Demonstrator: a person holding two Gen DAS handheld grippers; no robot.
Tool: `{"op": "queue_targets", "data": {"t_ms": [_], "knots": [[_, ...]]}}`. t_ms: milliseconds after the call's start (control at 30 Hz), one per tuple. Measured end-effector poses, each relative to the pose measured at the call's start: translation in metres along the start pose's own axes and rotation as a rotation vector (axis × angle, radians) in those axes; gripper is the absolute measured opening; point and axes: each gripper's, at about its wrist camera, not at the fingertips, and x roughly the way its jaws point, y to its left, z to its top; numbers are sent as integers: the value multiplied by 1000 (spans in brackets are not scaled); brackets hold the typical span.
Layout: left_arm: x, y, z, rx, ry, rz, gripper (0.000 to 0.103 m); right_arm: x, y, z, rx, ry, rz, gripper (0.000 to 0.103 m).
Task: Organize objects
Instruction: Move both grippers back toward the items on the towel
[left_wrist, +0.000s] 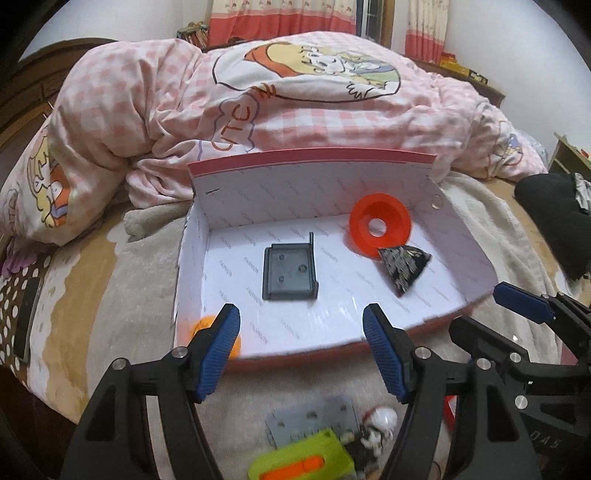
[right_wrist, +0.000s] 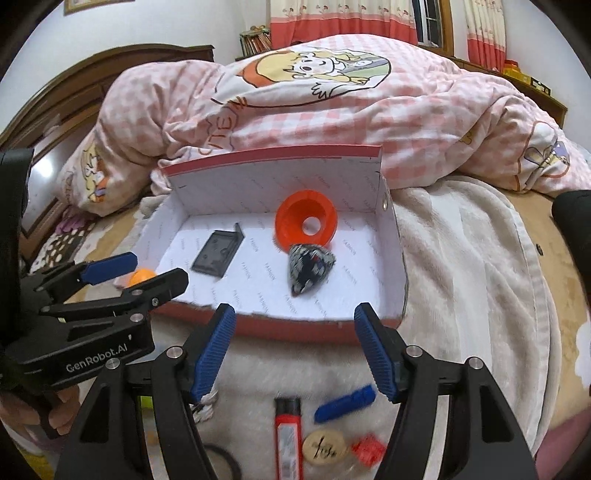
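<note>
Both my left gripper (left_wrist: 301, 350) and right gripper (right_wrist: 293, 349) gape empty, so reaching down blindly risks knocking the box (right_wrist: 317, 326).

The right gripper (right_wrist: 295, 350) hangs wide and empty before the box (right_wrist: 317, 326), which holds an orange funnel (right_wrist: 291, 218), a patterned pouch (right_wrist: 308, 269) and a dark tray (right_wrist: 216, 254).

The box (left_wrist: 461, 258) looks like thin card, its white printed lining faintly glossy. Inside, the orange funnel (left_wrist: 380, 223) is smooth shiny plastic, the dark tray (left_wrist: 290, 273) matt plastic, and the black patterned pouch (left_wrist: 404, 267) soft cloth. The quilt (left_wrist: 295, 110) is matt checked cotton over a fluffy cream blanket (right_wrist: 461, 258). The headboard (right_wrist: 110, 66) is polished wood. Ribbed blue rubbery pads (right_wrist: 214, 354) line matt black plastic jaws with bright metal pins.
</note>
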Motion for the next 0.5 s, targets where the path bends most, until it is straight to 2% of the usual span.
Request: {"op": "queue_targets", "data": {"t_ms": [300, 500], "knots": [[-29, 1, -35, 12, -8, -34, 70, -33, 18, -30, -36, -28, 32, 68], [-45, 0, -60, 32, -25, -49, 70, -46, 21, -55, -51, -22, 23, 68]]}}
